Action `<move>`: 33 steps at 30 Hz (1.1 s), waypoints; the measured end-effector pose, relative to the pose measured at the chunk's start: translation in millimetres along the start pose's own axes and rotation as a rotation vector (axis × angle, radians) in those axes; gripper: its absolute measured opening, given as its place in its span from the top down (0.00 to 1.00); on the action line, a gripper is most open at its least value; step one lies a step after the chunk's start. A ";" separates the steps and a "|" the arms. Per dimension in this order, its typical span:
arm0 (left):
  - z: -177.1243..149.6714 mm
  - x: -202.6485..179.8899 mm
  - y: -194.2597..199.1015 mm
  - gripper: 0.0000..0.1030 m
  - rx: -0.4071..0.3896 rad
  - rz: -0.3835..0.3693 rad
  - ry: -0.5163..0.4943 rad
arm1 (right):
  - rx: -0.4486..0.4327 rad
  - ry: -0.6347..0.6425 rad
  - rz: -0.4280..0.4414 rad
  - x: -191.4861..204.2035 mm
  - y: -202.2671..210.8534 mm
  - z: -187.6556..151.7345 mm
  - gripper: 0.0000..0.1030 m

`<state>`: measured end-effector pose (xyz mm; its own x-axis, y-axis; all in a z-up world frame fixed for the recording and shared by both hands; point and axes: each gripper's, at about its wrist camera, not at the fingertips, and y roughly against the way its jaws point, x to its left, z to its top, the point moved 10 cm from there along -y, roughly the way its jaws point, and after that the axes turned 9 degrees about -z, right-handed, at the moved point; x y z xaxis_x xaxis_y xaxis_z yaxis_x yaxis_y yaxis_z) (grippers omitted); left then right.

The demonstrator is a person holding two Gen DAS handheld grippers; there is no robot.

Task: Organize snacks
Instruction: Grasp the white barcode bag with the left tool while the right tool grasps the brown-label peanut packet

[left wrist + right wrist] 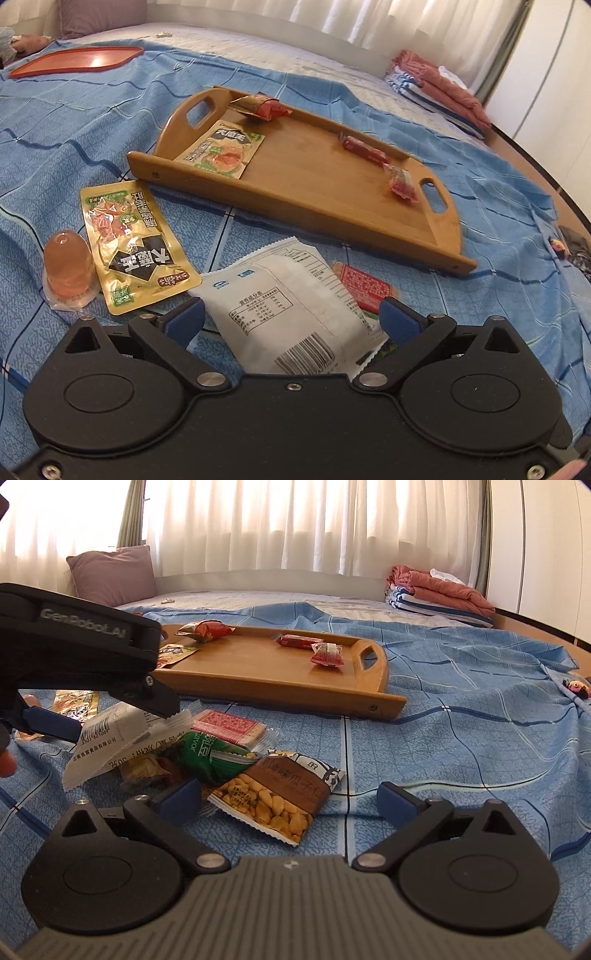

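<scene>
Blue checked sheet covers bed; wooden tray on it, curtains behind. Left gripper wide over white packet. Right gripper wide, empty.

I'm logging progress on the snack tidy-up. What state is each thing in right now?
wooden tray: on the bedspread, holding four snacks
white packet: on the bedspread, between the open left gripper jaws
gold packet: on the bedspread, outside the tray
jelly cup: upside down beside it
seed packet: flat, ahead of the open right gripper
</scene>
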<state>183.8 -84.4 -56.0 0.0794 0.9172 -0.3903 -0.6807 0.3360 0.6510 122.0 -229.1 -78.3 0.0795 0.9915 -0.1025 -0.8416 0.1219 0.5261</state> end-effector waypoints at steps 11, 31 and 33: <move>-3.4 -3.2 -15.0 0.03 0.011 0.027 -0.014 | 0.009 -0.024 0.017 -2.2 -2.0 -2.5 0.00; -8.5 -11.1 12.9 0.26 -0.020 -0.018 -0.208 | 0.028 -0.039 0.025 -3.8 -2.8 -2.2 0.00; -6.3 -14.0 19.2 0.26 -0.044 -0.013 -0.249 | 0.033 -0.042 0.028 -4.0 -3.6 -2.5 0.00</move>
<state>165.0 -92.2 -42.2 0.2616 0.9393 -0.2220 -0.7089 0.3430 0.6163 123.4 -233.6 -81.9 0.0792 0.9955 -0.0527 -0.8256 0.0952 0.5562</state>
